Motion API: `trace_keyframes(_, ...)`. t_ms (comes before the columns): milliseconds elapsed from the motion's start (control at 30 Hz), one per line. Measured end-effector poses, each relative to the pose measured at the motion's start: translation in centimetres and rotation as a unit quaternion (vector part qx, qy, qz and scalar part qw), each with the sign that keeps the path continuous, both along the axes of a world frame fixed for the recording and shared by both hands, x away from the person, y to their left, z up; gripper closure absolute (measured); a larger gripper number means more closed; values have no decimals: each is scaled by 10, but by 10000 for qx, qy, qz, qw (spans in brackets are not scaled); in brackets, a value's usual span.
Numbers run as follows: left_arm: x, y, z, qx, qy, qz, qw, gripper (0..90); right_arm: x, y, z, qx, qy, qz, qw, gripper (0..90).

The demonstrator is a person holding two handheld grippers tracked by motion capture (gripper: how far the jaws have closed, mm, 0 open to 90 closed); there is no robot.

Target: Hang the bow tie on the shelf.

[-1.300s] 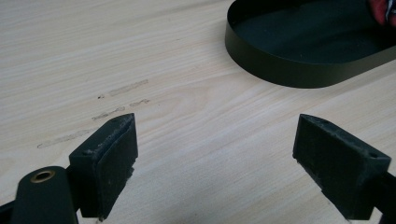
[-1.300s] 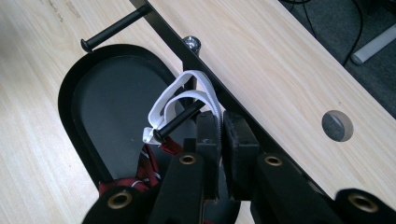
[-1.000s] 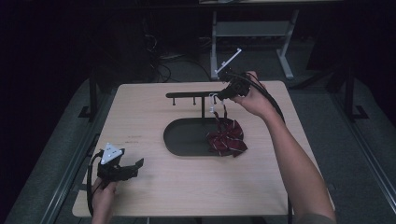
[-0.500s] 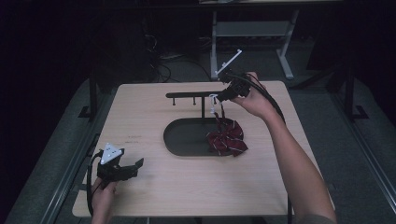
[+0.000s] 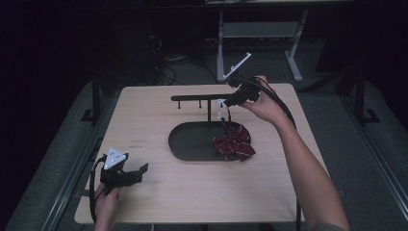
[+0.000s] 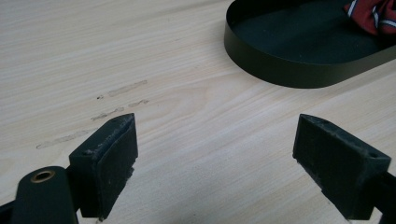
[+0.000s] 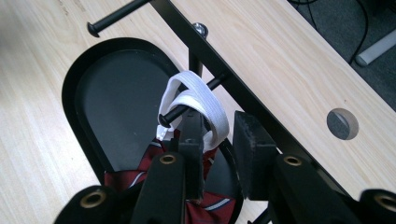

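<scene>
A dark red striped bow tie [image 5: 234,142] hangs into the black oval tray [image 5: 187,142] of a small rack. Its white elastic strap [image 7: 198,100] is looped over a black peg [image 7: 175,112] under the rack's crossbar [image 5: 197,97]. My right gripper [image 7: 217,126] is at that peg, and its jaws have just been opening. The strap runs between them against the left pad, with a gap to the right pad. My left gripper [image 5: 136,174] rests low over the table's front left, open with nothing between its fingers. Ahead of it are the tray wall [image 6: 280,70] and a bit of the tie [image 6: 373,14].
The wooden table [image 5: 159,110] has a round cable hole [image 7: 343,123] beyond the rack. Another peg [image 7: 116,16] sticks out farther along the crossbar. A grey desk frame [image 5: 260,29] and cables sit on the floor behind the table.
</scene>
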State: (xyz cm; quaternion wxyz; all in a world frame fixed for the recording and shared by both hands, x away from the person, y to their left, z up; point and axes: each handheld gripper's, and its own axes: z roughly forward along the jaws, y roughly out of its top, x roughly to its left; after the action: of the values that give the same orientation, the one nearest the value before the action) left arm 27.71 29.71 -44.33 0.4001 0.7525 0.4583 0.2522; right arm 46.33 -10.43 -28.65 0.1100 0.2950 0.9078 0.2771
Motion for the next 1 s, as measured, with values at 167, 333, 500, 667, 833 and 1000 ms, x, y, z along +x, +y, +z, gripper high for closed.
trace_keyframes(167, 0, 0, 0, 3, -9, 0, 10000, 136, -3, 0, 1, -2, -7, 33, 10000, 707)
trace_keyframes(333, 0, 0, 0, 3, -12, -1, 10000, 135, -4, -1, 0, 24, -9, 58, 10000, 698)
trace_keyframes(500, 0, -1, 0, -10, -7, 6, 10000, 136, -6, -4, -1, 44, -21, 98, 9999, 690)
trace_keyframes(667, -1, -2, 0, -17, -8, -2, 10000, 135, -8, -5, -1, 69, -19, 148, 9999, 683)
trace_keyframes(833, -1, -2, 1, -5, -14, -13, 10000, 135, -10, -4, -2, 63, -4, 168, 9998, 676)
trace_keyframes(1000, -1, -2, 1, 2, -4, -12, 10000, 135, -11, -6, -2, 73, 2, 153, 9999, 669)
